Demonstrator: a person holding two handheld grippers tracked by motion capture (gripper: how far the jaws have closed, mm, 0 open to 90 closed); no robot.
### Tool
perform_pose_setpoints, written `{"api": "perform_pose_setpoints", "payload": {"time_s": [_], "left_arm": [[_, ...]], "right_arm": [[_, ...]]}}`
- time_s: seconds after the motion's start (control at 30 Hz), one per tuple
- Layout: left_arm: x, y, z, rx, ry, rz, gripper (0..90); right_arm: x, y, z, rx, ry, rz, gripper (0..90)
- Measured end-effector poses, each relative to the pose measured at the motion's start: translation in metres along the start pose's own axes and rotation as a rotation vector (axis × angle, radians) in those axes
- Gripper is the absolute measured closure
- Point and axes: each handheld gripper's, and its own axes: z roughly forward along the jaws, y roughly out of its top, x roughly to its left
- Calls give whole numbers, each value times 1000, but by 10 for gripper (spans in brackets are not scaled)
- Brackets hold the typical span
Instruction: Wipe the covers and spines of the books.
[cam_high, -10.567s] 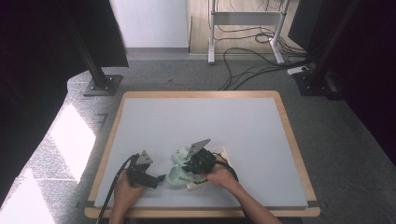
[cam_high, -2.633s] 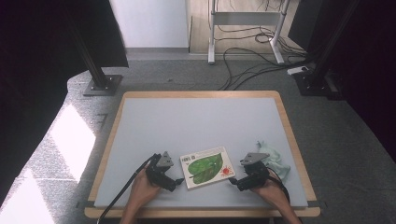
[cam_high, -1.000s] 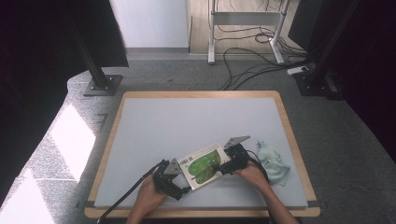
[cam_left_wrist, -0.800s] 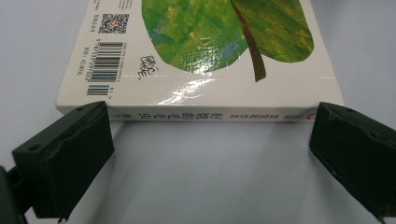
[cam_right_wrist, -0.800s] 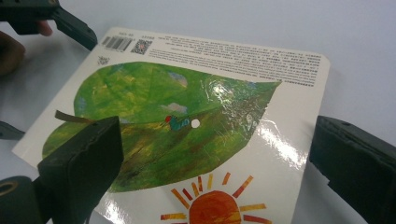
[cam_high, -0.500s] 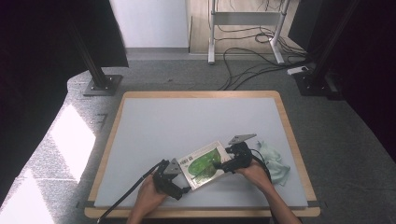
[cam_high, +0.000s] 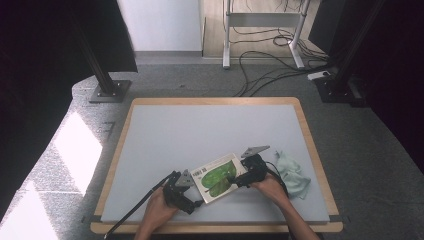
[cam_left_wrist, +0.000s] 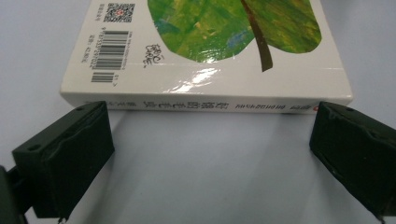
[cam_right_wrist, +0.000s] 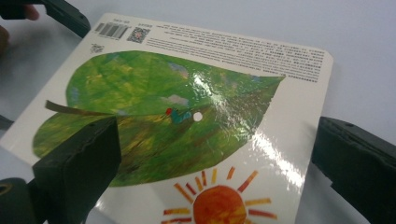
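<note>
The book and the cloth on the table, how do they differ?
The book is flat, stiff and glossy, white with a green leaf picture; the cloth is soft, crumpled and pale green. The book lies between the left claw and right claw; the cloth lies apart, right of the right hand. Both rest on the grey table.

Pale green cloth (cam_high: 293, 172) crumpled near table's (cam_high: 165, 130) right edge.

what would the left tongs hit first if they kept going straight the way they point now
Most likely the book's spine. In the left gripper view it lies straight across between the open left tongs, about level with their tips, though whether the tips already touch it is unclear.
</note>
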Motion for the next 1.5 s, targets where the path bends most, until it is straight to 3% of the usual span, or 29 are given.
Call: {"api": "perform_pose_setpoints", "payload": {"time_s": [0.3,0.47,0.73,1.17,1.23,1.27,1.3,1.33,1.43,1.5], "left_arm": [[-1,0,1,1,8,-1,0],[-1,0,1,1,7,-2,0],[-1,0,1,1,6,-2,0],[-1,0,1,1,6,-2,0],[0,0,1,2,6,0,0],[-1,0,1,-1,5,-3,0],[-1,0,1,0,5,-3,0],[-1,0,1,0,5,-3,0],[-1,0,1,0,5,-3,0],[-1,0,1,0,5,-2,0]], "right_arm": [[0,4,11,20,-34,-10,0],[-3,7,6,-7,7,51,0],[5,12,-9,-37,-1,34,0],[5,2,-24,-79,61,108,2],[5,0,-25,-77,88,117,56],[5,-1,-24,-79,154,134,124],[6,-2,-23,-84,220,146,130],[9,-1,-22,-82,226,147,126],[18,4,-18,-36,142,44,126],[17,9,-16,-14,114,15,125]]}}
